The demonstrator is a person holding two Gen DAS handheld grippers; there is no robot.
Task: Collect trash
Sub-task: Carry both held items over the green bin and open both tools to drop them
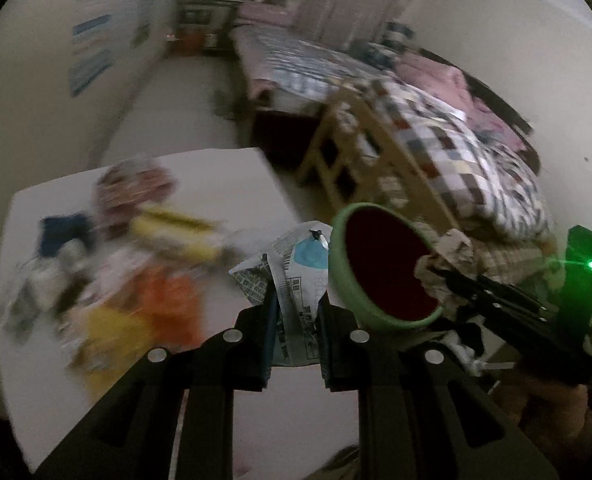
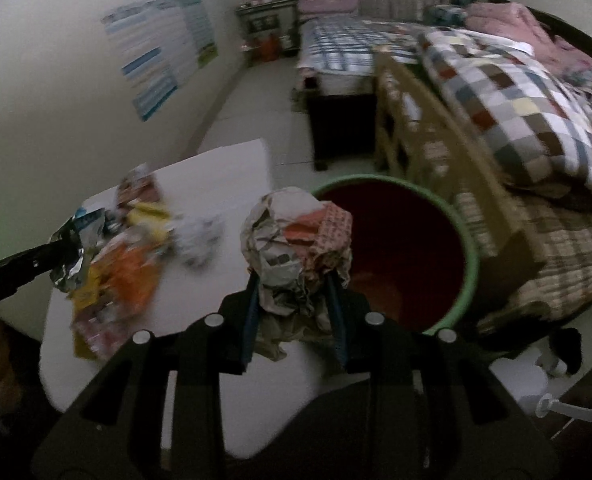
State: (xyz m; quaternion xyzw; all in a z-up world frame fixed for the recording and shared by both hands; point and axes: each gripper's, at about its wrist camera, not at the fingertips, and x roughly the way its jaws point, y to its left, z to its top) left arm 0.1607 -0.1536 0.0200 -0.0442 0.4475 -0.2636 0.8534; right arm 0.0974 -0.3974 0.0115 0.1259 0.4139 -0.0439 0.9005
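Left wrist view
Left gripper: clenched on a folded newspaper scrap, held above the near edge of the desk.
Bin: green rim, dark red inside, just right of the scrap, mouth tilted toward the camera.
Right gripper: reaching in from the right, gripping a crumpled paper ball at the bin's rim.
Trash pile: blurred wrappers, orange, yellow and blue, spread over the desk's left half.
Bed: checked quilt, beyond the bin.

Right wrist view
Right gripper: closed tight around the crumpled paper ball, ball overlapping the bin's left rim.
Left gripper: entering from the left edge, scrap pinched at its tip, above the pile.
Desk: white, bin just past its right edge.
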